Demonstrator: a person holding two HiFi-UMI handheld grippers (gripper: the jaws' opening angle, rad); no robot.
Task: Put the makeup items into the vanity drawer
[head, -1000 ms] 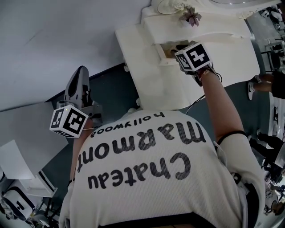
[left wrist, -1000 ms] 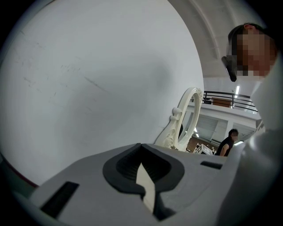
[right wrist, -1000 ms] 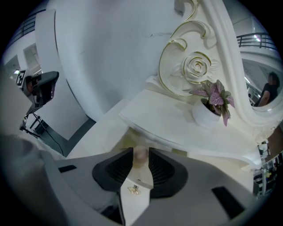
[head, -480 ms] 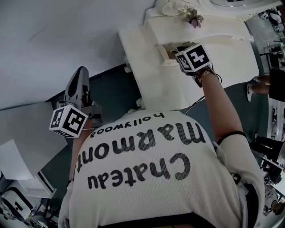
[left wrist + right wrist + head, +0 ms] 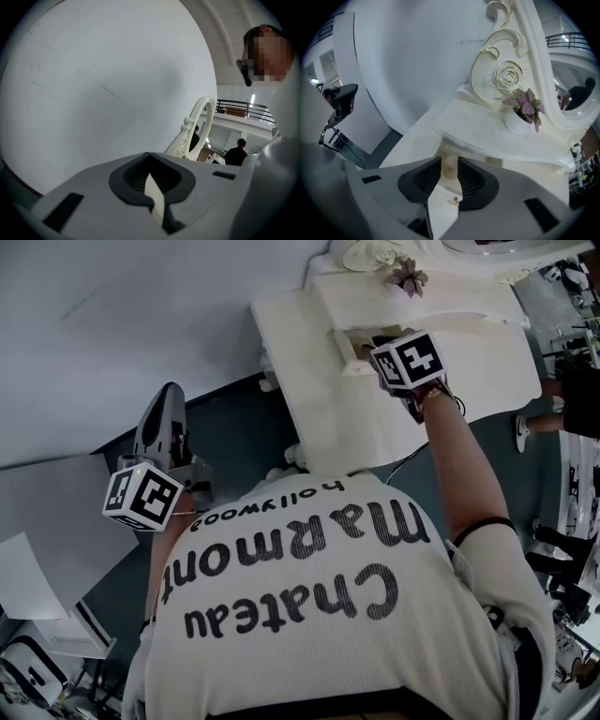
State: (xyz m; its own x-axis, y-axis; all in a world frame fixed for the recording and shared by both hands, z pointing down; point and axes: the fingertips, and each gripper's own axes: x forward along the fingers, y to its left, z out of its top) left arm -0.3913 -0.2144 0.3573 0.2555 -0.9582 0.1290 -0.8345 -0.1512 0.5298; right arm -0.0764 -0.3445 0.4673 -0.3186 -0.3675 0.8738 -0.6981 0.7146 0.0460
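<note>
The white vanity (image 5: 319, 399) has a small drawer (image 5: 349, 341) standing open under its raised shelf. My right gripper (image 5: 382, 341) reaches over that drawer, its jaws mostly hidden behind its marker cube (image 5: 409, 359). In the right gripper view, the right gripper (image 5: 450, 165) is shut on a small pale beige makeup item (image 5: 450, 168), just above the drawer front with its gold knob (image 5: 453, 201). My left gripper (image 5: 171, 397) hangs at my left side, far from the vanity, pointing at the white wall. The left gripper (image 5: 149, 161) is shut with nothing held.
A small potted plant (image 5: 407, 277) (image 5: 524, 105) stands on the vanity's shelf beside the ornate mirror frame (image 5: 506, 75). White boards (image 5: 47, 521) lie on the dark floor at left. A bystander (image 5: 574, 399) stands at the right. A camera on a stand (image 5: 342, 103) is at left.
</note>
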